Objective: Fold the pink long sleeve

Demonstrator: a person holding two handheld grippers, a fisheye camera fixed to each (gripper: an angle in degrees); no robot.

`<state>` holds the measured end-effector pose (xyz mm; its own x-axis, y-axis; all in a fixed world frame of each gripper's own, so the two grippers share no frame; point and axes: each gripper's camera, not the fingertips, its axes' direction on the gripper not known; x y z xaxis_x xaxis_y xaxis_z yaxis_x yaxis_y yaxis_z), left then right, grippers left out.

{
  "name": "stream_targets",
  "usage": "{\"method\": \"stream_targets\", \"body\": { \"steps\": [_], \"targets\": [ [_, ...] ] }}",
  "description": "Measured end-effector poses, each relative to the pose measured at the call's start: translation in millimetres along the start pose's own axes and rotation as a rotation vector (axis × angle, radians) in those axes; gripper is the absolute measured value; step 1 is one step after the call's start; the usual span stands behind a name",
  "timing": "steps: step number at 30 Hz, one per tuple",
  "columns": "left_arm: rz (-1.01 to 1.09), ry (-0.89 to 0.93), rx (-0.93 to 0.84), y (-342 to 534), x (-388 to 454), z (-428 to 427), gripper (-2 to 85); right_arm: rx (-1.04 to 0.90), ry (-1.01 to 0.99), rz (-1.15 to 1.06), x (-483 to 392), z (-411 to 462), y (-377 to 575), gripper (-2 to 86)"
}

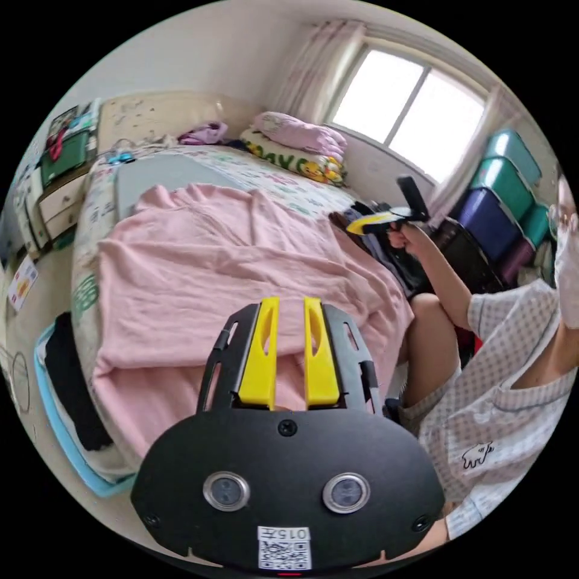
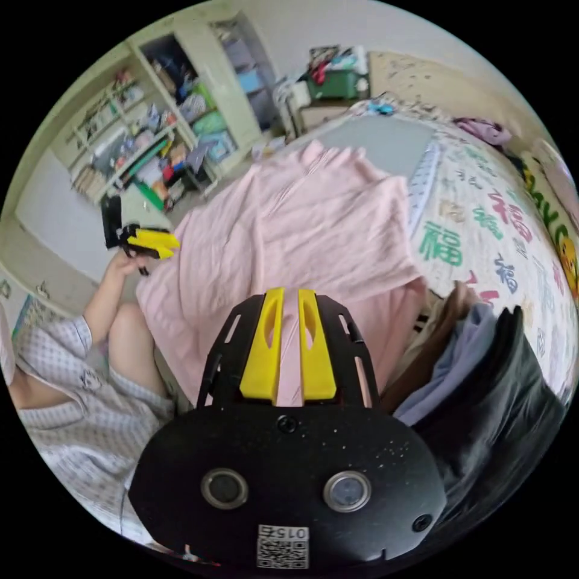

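Observation:
The pink long sleeve (image 1: 229,259) lies spread and rumpled over the near part of the bed (image 1: 265,175), its edge hanging over the side. My left gripper (image 1: 291,300) hovers above the garment's near edge, jaws shut with nothing between them. A hand holds my right gripper (image 1: 356,225) up beyond the garment's right side, jaws together. In the right gripper view the pink long sleeve (image 2: 313,223) stretches ahead of my right gripper (image 2: 291,291), which is shut on nothing. The left gripper (image 2: 172,241) is raised at the left, clear of the cloth.
A person (image 1: 494,374) sits at the bedside. Folded dark and lilac clothes (image 2: 482,362) are piled by the garment. Pillows (image 1: 301,136) lie at the bed's head, storage bins (image 1: 500,193) stand under the window, and cluttered shelves (image 2: 151,139) line the wall. A blue-edged mat (image 1: 60,422) lies on the floor.

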<state>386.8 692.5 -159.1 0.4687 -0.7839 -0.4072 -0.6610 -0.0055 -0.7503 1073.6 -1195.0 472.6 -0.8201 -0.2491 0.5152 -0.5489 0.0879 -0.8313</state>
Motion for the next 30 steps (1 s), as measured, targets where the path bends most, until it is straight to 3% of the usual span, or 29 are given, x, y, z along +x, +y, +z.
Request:
{"method": "stream_targets", "body": {
  "steps": [2,7,13,22,27,30],
  "targets": [
    [-0.13,-0.094,0.054,-7.2,-38.2,-29.4,8.2,0.13,-0.001,0.027,15.0,-14.2,-11.5,6.4],
    [-0.255,-0.345,0.089,-79.8,-134.8,-43.5,11.2,0.164,0.168,-0.016,39.8,29.2,-96.7,9.0],
    [-0.404,-0.351,0.092,-142.9,-239.1,11.8,13.7,0.102,0.114,0.122,111.1,129.0,-211.1,14.2],
    [-0.384,-0.417,-0.067,-192.4,-287.5,67.6,13.5,-0.034,0.123,0.111,163.6,220.3,-275.1,10.8],
    [-0.35,-0.4,-0.121,-198.8,-272.7,66.0,4.8,-0.039,0.166,0.051,151.7,217.6,-268.2,5.2],
    [-0.27,-0.432,-0.066,-197.4,-238.6,38.9,3.5,0.054,0.168,-0.044,122.9,169.4,-240.0,4.6]
  ]
}}
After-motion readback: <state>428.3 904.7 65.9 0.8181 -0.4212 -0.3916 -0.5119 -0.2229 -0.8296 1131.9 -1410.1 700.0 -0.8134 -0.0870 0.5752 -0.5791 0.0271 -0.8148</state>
